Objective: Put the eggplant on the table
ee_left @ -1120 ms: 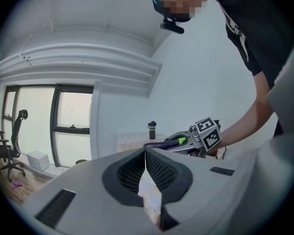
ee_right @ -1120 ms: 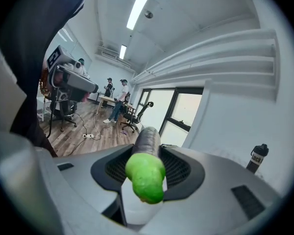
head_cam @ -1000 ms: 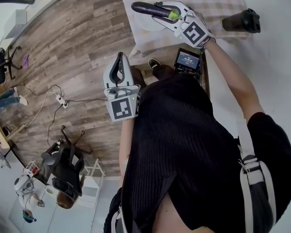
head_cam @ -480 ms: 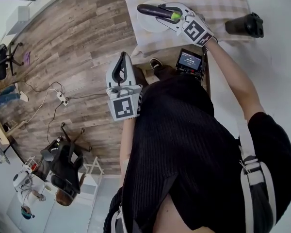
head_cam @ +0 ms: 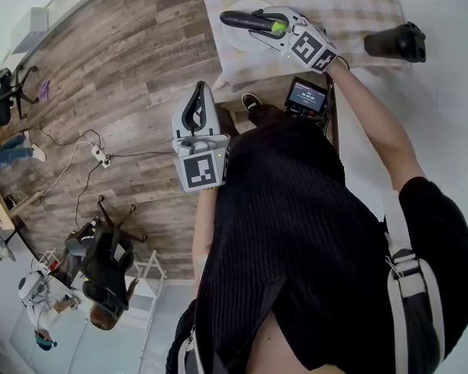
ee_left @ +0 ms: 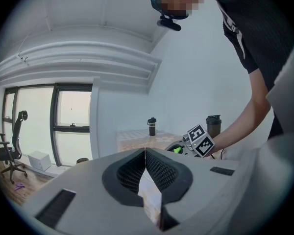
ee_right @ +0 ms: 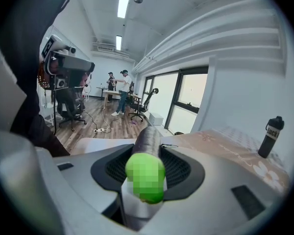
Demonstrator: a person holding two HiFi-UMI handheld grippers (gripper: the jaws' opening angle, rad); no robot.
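Note:
A dark purple eggplant (head_cam: 248, 21) with a bright green stem end (ee_right: 145, 175) is clamped in my right gripper (head_cam: 274, 28), which is shut on it. It hangs over a white plate (head_cam: 239, 41) on the table with the checked cloth (head_cam: 351, 6). In the right gripper view the eggplant (ee_right: 148, 139) runs forward between the black pads. My left gripper (head_cam: 193, 109) is held away from the table over the wooden floor, its jaws shut with nothing between them (ee_left: 146, 168).
A black shaker bottle (head_cam: 395, 41) lies at the table's right side; another dark bottle (ee_right: 270, 130) stands on the cloth. A small screen device (head_cam: 305, 96) sits by the table's near edge. Office chairs (head_cam: 101, 267), cables and people fill the floor at left.
My right gripper has sunk with the eggplant and now hangs lower over the white plate. The left gripper has stayed where it was.

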